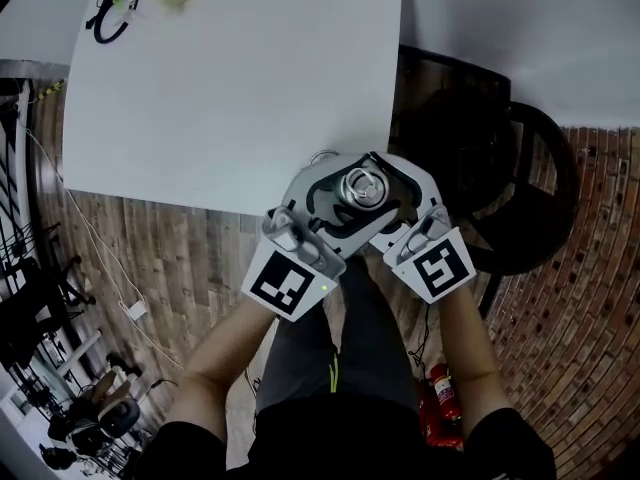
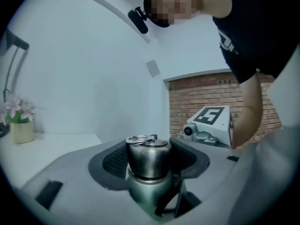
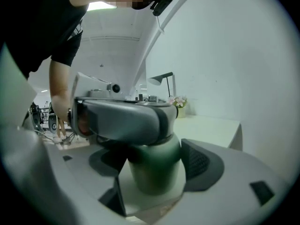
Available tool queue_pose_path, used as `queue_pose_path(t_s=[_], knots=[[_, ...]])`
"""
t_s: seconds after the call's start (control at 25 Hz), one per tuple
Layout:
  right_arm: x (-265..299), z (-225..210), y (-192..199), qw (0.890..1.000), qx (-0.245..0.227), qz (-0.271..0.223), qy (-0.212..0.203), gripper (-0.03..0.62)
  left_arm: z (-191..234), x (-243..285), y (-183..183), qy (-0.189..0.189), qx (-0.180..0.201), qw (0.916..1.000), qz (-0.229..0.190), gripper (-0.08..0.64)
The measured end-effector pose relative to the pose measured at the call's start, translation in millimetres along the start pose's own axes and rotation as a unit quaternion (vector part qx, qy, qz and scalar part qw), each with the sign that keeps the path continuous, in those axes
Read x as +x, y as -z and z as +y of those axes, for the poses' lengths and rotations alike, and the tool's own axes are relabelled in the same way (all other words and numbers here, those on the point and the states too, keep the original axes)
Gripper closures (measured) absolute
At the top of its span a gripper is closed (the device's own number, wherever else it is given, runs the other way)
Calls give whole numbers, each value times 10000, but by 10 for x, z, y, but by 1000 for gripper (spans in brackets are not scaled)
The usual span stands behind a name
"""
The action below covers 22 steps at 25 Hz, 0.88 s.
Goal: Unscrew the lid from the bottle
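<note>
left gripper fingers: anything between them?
Yes: the steel lid stands between the left gripper fingers, which are closing round it. The left gripper view shows it.

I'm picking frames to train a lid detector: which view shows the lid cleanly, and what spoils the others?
Left gripper view: the lid is sharp and evenly lit, though the wide lens bends the edges and blackens the corners. Head view: the lid is small, with bright glare on its metal top. Right gripper view: soft throughout, the bottle blurred, the lid not visible.
</note>
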State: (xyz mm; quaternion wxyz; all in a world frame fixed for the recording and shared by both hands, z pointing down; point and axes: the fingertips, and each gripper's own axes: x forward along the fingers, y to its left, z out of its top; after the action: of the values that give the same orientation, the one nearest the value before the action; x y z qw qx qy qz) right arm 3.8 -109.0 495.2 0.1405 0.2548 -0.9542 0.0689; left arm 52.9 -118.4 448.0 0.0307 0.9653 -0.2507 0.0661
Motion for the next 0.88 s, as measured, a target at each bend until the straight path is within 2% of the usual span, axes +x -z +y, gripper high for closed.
queue_pose_path(t_s=[0.08,0.16,0.44,0.56,0.68,0.88], knots=[[9,1,-1,10000,-8,-1,14,255,53,0,-28,-668,-34,9977,-136,290],[5,5,-3,10000,-16,-21,14,255,70,7,-64,-941,34,9953,-242,295],[14,9,-1,10000,16,-72,36,255,67,8,-67,-770,117,9968,-197,295],[11,1,1,9999,62,-113,51,256,44,10,-58,-409,116,9989,-207,283],[1,9,-2,9999,20,-94,35,255,-18,-30,-45,203,93,9995,-215,261],[-3,-1,-18,9999,52,-157,48,256,-85,-75,-81,1329,425,9900,-211,239]])
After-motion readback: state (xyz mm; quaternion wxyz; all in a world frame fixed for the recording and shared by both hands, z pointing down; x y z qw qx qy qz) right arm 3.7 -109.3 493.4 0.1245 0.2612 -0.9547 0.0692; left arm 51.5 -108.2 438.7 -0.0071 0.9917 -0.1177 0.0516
